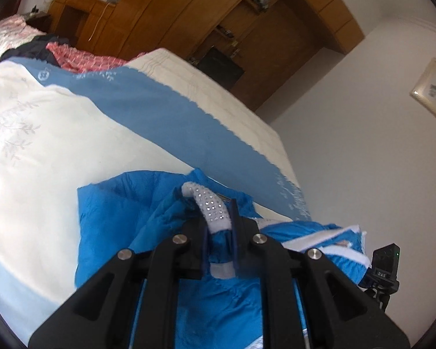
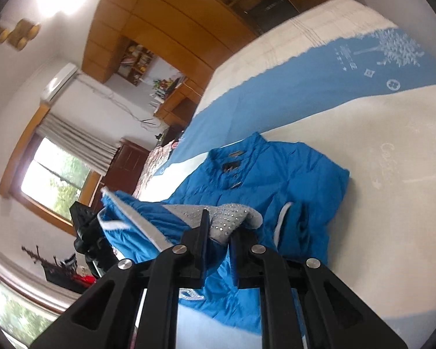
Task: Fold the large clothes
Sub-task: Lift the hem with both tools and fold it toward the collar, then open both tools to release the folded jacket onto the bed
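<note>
Left gripper (image 1: 219, 218) clamped on jacket's (image 2: 264, 174) grey studded trim (image 1: 209, 203), frame centre-bottom. Right gripper (image 2: 218, 226) likewise pinching trim. Jacket body flat on bed (image 2: 363, 145), ahead of both grippers, collar toward upper frame; lifted edge spans between grippers, both equally near.

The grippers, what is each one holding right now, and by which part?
Both are shut on the blue jacket. The left gripper and the right gripper each pinch its grey studded trim.
</note>
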### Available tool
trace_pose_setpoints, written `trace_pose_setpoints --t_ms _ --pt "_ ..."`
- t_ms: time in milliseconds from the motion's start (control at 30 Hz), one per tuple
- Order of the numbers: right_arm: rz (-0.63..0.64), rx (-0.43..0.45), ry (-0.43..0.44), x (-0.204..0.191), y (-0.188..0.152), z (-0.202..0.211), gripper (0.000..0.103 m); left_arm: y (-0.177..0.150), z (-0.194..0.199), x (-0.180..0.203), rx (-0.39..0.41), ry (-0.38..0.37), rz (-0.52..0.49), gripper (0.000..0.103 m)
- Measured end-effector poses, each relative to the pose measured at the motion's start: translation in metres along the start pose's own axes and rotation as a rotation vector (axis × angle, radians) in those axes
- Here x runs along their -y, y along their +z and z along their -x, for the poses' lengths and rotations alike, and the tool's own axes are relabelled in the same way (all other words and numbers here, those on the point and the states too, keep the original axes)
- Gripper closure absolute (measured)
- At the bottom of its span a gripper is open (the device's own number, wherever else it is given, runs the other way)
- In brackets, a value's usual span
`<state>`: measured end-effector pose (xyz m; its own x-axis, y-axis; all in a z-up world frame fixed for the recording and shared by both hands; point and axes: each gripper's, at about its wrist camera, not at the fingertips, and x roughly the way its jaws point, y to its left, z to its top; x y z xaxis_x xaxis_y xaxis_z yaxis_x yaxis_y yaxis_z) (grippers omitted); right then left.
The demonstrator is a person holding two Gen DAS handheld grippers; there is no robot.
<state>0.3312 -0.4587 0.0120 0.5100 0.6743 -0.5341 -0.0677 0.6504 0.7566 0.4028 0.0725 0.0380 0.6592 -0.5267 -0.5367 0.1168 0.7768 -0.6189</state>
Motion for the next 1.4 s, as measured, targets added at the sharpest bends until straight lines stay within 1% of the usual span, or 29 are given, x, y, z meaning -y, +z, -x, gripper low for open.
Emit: trace_pose_setpoints --t_ms 133,200,267,433,533,600,667,700,733,767,800,833,867,900,933,1000,1033,1100,1200,1233,1300,1367,1400 --pt "-0.039 -0.022 -0.025 0.022 0.024 -0.026 0.092 0.014 -0.047 -0.018 -0.044 0.059 0.041 0.092" --pt "-0.053 -0.031 -0.048 0.032 0.033 -0.038 0.092 0.019 -0.070 -0.029 -0.070 0.112 0.049 0.092" --pt "-0.076 -0.047 -0.069 0.044 0.041 -0.052 0.092 0.021 -0.088 -0.039 -0.095 0.150 0.056 0.092" --pt "-0.124 -0.074 -0.075 0.068 0.050 -0.075 0.092 0.022 -0.117 -0.062 -0.147 0.173 0.086 0.092" --pt "-0.143 -0.086 -0.074 0.077 0.053 -0.083 0.091 0.022 -0.126 -0.068 -0.165 0.178 0.098 0.089" --pt "-0.145 -0.099 -0.074 0.079 0.054 -0.085 0.091 0.024 -0.128 -0.072 -0.187 0.166 0.128 0.088" --pt "-0.135 -0.107 -0.063 0.077 0.052 -0.082 0.085 0.027 -0.127 -0.073 -0.202 0.143 0.150 0.085" --pt "-0.122 -0.106 -0.052 0.074 0.050 -0.077 0.084 0.028 -0.119 -0.073 -0.207 0.120 0.154 0.083" --pt "-0.107 -0.104 -0.039 0.071 0.048 -0.071 0.078 0.028 -0.113 -0.072 -0.206 0.106 0.150 0.078" --pt "-0.098 -0.100 -0.031 0.070 0.047 -0.066 0.071 0.029 -0.103 -0.069 -0.200 0.086 0.141 0.075" --pt "-0.082 -0.089 -0.030 0.066 0.044 -0.058 0.064 0.029 -0.092 -0.066 -0.190 0.073 0.128 0.064" --pt "-0.063 -0.071 -0.046 0.062 0.041 -0.051 0.045 0.028 -0.082 -0.065 -0.182 0.072 0.116 0.051" --pt "-0.033 -0.050 -0.073 0.057 0.039 -0.044 0.040 0.027 -0.070 -0.063 -0.171 0.069 0.104 0.049" --pt "0.008 -0.032 -0.099 0.051 0.035 -0.036 0.040 0.024 -0.057 -0.063 -0.159 0.068 0.089 0.049" --pt "0.030 -0.027 -0.107 0.046 0.031 -0.031 0.041 0.021 -0.050 -0.062 -0.154 0.078 0.073 0.049" --pt "0.059 -0.037 -0.122 0.040 0.019 -0.028 0.041 0.011 -0.036 -0.060 -0.150 0.156 0.013 0.049" --pt "0.081 -0.042 -0.145 0.036 0.012 -0.028 0.041 0.003 -0.030 -0.059 -0.146 0.209 -0.033 0.049" --pt "0.114 -0.054 -0.193 0.033 0.000 -0.033 0.041 -0.015 -0.028 -0.056 -0.166 0.276 -0.106 0.049" --pt "0.158 -0.072 -0.260 0.029 -0.013 -0.047 0.042 -0.036 -0.030 -0.054 -0.184 0.290 -0.160 0.049" --pt "0.173 -0.079 -0.281 0.028 -0.016 -0.052 0.045 -0.042 -0.030 -0.049 -0.181 0.298 -0.178 0.049" --pt "0.199 -0.083 -0.331 0.026 -0.021 -0.061 0.055 -0.049 -0.035 -0.040 -0.155 0.348 -0.230 0.050" --pt "0.235 -0.072 -0.394 0.021 -0.023 -0.068 0.073 -0.056 -0.040 -0.031 -0.137 0.405 -0.279 0.063" --pt "0.246 -0.062 -0.403 0.019 -0.024 -0.069 0.079 -0.056 -0.042 -0.029 -0.132 0.414 -0.287 0.077"
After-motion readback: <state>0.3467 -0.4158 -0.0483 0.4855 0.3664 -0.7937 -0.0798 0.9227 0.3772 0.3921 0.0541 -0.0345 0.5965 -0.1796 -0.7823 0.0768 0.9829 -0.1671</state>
